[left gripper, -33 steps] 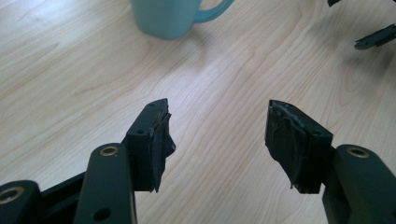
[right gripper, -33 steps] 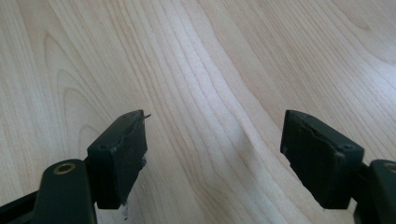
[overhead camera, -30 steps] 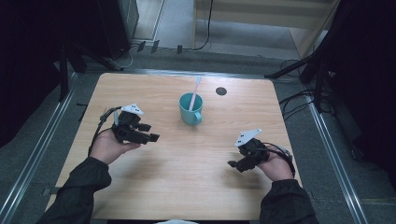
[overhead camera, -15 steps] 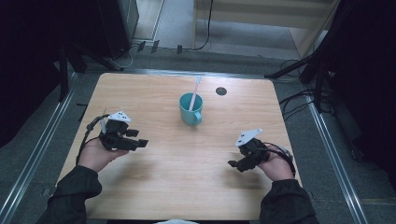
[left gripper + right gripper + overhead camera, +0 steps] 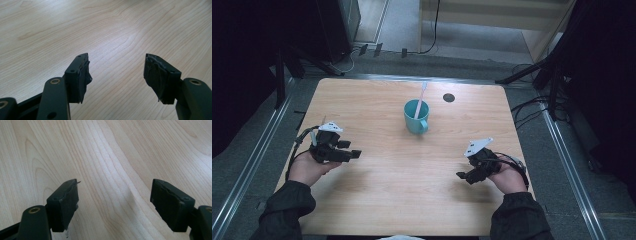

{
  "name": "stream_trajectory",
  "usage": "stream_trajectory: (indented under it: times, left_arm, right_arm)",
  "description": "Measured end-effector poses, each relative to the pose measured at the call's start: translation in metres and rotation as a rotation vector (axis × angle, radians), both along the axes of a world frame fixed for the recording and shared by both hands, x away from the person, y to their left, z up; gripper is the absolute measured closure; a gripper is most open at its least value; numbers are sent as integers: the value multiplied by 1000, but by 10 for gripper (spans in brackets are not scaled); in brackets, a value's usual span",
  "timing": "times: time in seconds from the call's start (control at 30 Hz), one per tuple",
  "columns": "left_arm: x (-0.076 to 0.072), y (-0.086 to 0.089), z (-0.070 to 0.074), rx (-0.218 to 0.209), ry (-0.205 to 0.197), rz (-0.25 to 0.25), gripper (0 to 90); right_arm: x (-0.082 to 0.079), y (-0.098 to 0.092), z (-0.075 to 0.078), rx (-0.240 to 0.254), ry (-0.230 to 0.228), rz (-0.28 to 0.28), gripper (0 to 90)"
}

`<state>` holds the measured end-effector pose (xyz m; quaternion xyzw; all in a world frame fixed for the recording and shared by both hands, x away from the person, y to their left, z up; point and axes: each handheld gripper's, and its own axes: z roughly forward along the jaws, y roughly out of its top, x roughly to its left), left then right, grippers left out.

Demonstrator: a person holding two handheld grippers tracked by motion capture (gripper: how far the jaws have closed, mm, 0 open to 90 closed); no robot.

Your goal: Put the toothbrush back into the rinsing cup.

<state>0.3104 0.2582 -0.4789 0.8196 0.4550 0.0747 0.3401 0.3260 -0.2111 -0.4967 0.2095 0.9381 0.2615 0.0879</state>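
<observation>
The teal mug (image 5: 416,116) with the toothbrush (image 5: 420,99) stands at the table (image 5: 412,195) centre-back. My left tool (image 5: 353,154) has pulled back from it, jaws apart and empty; my right tool (image 5: 462,176) rests nearby, also apart. Placement looks finished.

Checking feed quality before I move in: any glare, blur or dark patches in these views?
High view: soft but readable; the table is evenly lit, its surroundings very dark, and the mug is clear. Left gripper view: jaws sharp, with a pale sheen on the wood toward the top. Right gripper view: bright glare down the middle, grain soft further off.
</observation>
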Motion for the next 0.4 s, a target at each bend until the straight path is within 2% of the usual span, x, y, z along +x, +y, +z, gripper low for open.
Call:
stream_trajectory:
  times: [0.23, 0.4]
  left_arm:
    - [1, -2, -2, 9, -3, 7, 366]
    - [0, -4, -1, 0, -13, -6, 371]
  right_arm:
    - [0, 0, 0, 1, 3, 0, 231]
    - [0, 1, -1, 0, 5, 6, 230]
